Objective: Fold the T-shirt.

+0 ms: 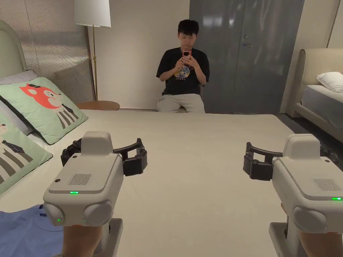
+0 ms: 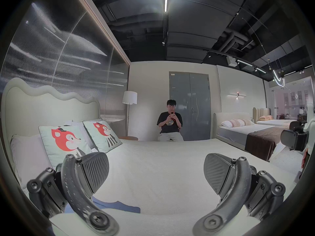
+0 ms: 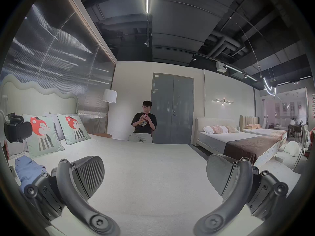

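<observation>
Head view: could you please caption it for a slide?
Both open tools, left and right, hover over the bed; blue T-shirt lies unfolded nearby.

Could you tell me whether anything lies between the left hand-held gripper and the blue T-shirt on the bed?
Nothing visible does. The left hand-held gripper hangs open above the bed, and the blue T-shirt lies on the bed below it and to its left, with bare sheet between them.

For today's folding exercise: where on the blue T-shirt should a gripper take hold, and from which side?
Probably the loose edge of the blue T-shirt nearest the left gripper, coming from above. It lies rumpled on the bed, so an edge pinches easily.
</observation>
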Motion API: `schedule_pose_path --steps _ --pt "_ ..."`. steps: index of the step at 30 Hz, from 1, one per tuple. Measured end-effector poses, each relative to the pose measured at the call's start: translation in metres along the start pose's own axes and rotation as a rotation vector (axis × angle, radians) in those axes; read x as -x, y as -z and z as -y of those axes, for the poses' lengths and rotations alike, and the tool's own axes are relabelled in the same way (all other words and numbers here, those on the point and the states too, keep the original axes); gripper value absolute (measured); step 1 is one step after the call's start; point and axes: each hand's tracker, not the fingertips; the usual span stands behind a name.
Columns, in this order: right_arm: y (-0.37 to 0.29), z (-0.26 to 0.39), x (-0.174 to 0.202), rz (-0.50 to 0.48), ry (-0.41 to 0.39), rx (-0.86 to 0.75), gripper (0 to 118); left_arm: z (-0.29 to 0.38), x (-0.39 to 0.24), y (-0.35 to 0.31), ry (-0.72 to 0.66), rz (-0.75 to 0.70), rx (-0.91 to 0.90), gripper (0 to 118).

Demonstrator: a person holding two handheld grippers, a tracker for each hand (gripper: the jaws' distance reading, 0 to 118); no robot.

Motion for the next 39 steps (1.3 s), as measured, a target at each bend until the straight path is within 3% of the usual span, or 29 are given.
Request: schedule_pose_path --steps 39 --pt "-0.007 -0.001 0.0004 0.008 -0.015 -0.008 118 -0.0012 -0.0015 -0.0053 0.001 0.011 -0.005 111"
